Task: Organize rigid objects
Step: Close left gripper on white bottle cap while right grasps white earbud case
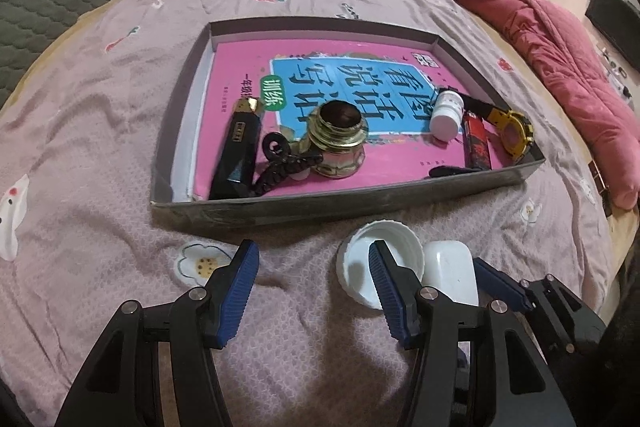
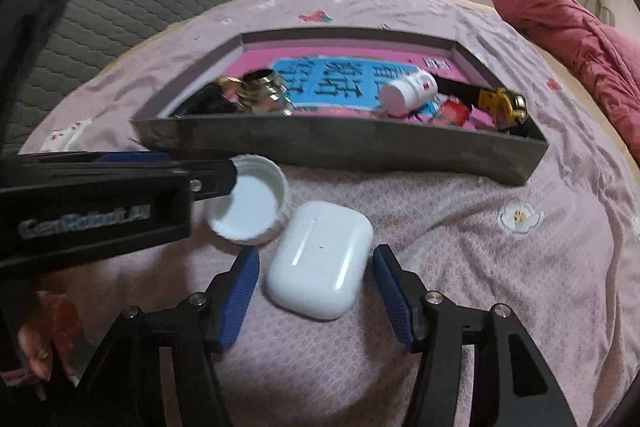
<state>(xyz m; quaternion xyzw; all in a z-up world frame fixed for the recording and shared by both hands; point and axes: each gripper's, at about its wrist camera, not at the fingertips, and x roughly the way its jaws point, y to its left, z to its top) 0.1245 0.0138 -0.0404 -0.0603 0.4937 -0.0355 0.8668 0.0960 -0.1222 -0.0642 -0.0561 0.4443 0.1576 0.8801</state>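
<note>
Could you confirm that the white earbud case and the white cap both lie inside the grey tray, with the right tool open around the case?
Not quite: the white earbud case and white cap lie on the bedsheet in front of the grey tray, not inside it. The right wrist view shows this. The right tool is indeed open around the case.

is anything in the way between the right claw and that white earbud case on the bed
Nothing visible blocks it. The right claw is open with the white earbud case lying between its fingers, not yet pinched. The white cap sits just beyond the case toward the tray, with the left claw beside it.
</note>
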